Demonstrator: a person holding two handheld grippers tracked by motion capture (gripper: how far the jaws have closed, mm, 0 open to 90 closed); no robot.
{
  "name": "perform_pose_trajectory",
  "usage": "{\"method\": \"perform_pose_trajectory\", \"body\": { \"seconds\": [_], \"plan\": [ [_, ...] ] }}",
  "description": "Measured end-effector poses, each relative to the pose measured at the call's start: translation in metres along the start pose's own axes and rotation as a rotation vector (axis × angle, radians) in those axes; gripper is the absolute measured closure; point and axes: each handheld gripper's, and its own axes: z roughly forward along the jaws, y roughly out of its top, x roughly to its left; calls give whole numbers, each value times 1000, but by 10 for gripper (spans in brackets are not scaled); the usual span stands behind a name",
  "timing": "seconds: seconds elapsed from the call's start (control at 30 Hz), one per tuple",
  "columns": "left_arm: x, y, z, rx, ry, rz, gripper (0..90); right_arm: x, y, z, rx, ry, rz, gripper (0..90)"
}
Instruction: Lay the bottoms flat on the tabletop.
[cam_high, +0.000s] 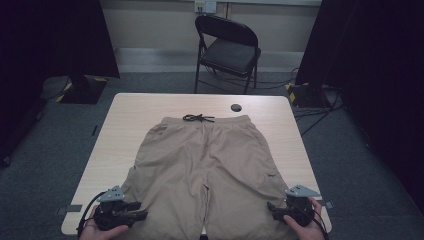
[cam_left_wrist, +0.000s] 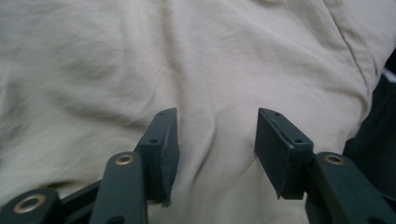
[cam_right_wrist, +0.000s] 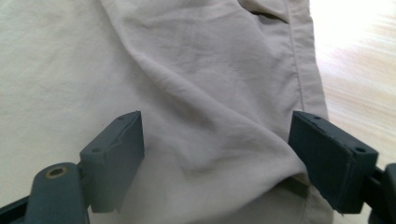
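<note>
A pair of tan shorts (cam_high: 210, 150) lies flat on the light wooden table (cam_high: 130, 125), with the waistband and its black drawstring (cam_high: 198, 118) at the far side. My left gripper (cam_high: 144, 215) sits at the outer hem of the left leg and points inward. In the left gripper view its jaws (cam_left_wrist: 217, 112) stand open over wrinkled fabric (cam_left_wrist: 140, 60) without pinching it. My right gripper (cam_high: 270, 206) is at the outer hem of the right leg. Its jaws (cam_right_wrist: 217, 116) stand wide open above the cloth (cam_right_wrist: 196, 70), near the side seam.
A small black round disc (cam_high: 236, 107) sits on the table beyond the waistband. A black folding chair (cam_high: 227, 47) stands behind the table, and dark curtains hang on both sides. Bare tabletop (cam_right_wrist: 359, 56) lies beside the right leg's seam. Cables run across the floor at the right.
</note>
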Motion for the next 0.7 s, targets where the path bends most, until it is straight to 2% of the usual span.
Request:
{"method": "perform_pose_trajectory", "body": {
  "seconds": [0.03, 0.07, 0.13, 0.23, 0.3, 0.4, 0.43, 0.53, 0.63, 0.7],
  "plan": [
    [2, 1, -3, -24, -2, -2, 443, -1, 1, -1, 4, 10, 16, 183],
    [3, 2, -5, -51, -2, -7, 445, -4, 2, -2, -11, 47, 50, 180],
    [7, 8, -12, -100, 12, -26, 441, -8, 4, -4, -43, 77, 95, 180],
    [15, 20, -19, -144, 34, -38, 428, -15, 13, -9, -77, 68, 118, 169],
    [25, 26, -23, -154, 69, -54, 417, -21, 19, -15, -105, 53, 136, 167],
    [38, 27, -26, -187, 92, -89, 416, -34, 21, -24, -155, 19, 183, 150],
    [41, 26, -27, -189, 104, -107, 411, -39, 20, -26, -166, 2, 196, 149],
    [47, 19, -28, -176, 131, -122, 403, -50, 13, -31, -180, -29, 231, 149],
    [51, 12, -28, -163, 148, -146, 383, -56, 5, -32, -184, -36, 266, 149],
    [53, 10, -31, -172, 153, -159, 366, -59, 0, -32, -186, -31, 289, 149]
  ]
}}
